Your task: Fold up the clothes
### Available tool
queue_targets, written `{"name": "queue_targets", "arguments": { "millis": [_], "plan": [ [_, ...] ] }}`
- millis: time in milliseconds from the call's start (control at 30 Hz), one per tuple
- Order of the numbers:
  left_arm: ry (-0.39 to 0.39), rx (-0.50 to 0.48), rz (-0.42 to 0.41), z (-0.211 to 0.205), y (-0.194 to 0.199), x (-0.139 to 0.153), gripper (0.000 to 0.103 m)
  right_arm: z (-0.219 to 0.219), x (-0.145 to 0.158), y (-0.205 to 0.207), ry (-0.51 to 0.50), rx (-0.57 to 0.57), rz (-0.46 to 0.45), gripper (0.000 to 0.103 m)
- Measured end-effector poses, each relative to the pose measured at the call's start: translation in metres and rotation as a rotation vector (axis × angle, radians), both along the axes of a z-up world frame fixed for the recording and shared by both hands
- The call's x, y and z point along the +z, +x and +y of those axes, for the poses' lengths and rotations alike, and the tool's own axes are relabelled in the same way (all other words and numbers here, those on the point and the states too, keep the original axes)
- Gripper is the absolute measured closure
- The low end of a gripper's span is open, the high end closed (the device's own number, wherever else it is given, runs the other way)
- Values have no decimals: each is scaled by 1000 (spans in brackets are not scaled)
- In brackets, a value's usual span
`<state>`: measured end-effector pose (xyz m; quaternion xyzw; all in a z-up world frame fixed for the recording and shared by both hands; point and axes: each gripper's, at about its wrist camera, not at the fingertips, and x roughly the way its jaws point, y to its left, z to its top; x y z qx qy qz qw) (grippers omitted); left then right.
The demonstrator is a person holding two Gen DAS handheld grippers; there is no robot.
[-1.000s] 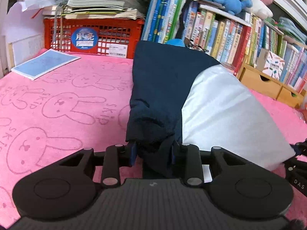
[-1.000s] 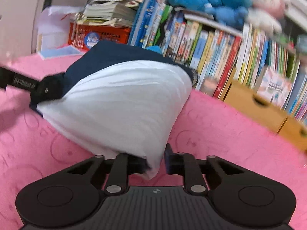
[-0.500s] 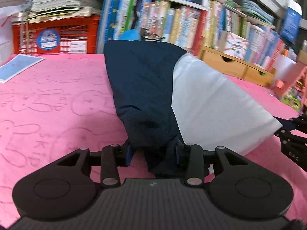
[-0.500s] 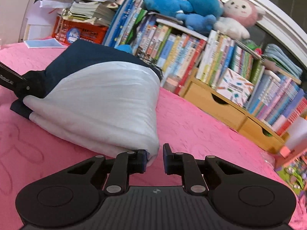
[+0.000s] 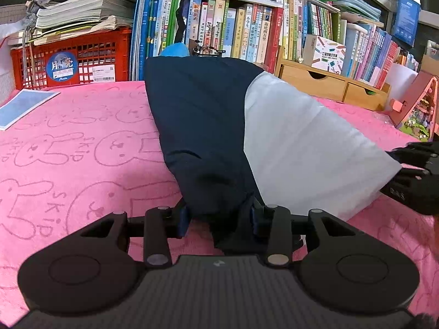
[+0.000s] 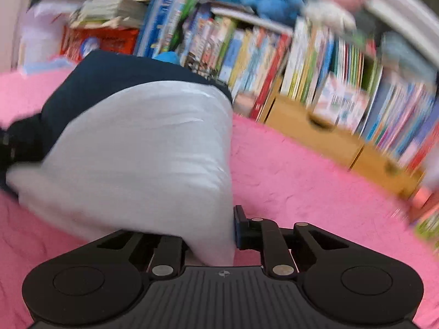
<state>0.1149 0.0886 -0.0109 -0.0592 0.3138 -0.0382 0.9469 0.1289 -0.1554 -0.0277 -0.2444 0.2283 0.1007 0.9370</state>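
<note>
Stretching away from both grippers toward the bookshelf, the navy-and-white garment lies long-axis on the pink blanket. Navy corner sits pinched in the left gripper, white corner between the fingers of the right gripper, which look spread a bit. Both equally near, so folding forward looks like the move.
</note>
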Motion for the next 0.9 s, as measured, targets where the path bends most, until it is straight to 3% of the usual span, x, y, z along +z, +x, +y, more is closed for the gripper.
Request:
{"name": "queue_targets", "arguments": {
  "millis": [67,167,300,400,500,600,700,800,867,900],
  "plan": [
    [-6,-16,1,1,-1,0,57,3,-3,-18,-128,31,-69,85],
    [-3,-74,-7,-4,-6,0,45,-7,-8,-37,-222,25,-126,84],
    [15,-153,-11,-18,-17,1,44,-28,-10,-57,-256,-13,-149,82],
    [10,-182,-7,-25,-25,2,44,-43,-12,-81,-239,-19,-117,77],
    [31,-188,-10,-31,-29,2,43,-60,-13,-97,-150,1,-17,75],
    [43,-187,-11,-34,-30,2,43,-83,-1,-100,42,13,104,73],
    [44,-187,-12,-34,-31,3,43,-109,20,-100,251,23,203,63],
    [50,-190,-14,-35,-31,2,43,-117,41,-99,381,85,218,62],
    [56,-194,-14,-36,-32,2,43,-111,52,-96,447,155,205,48],
    [59,-195,-15,-37,-32,2,43,-106,59,-93,474,191,185,47]
  ]
}}
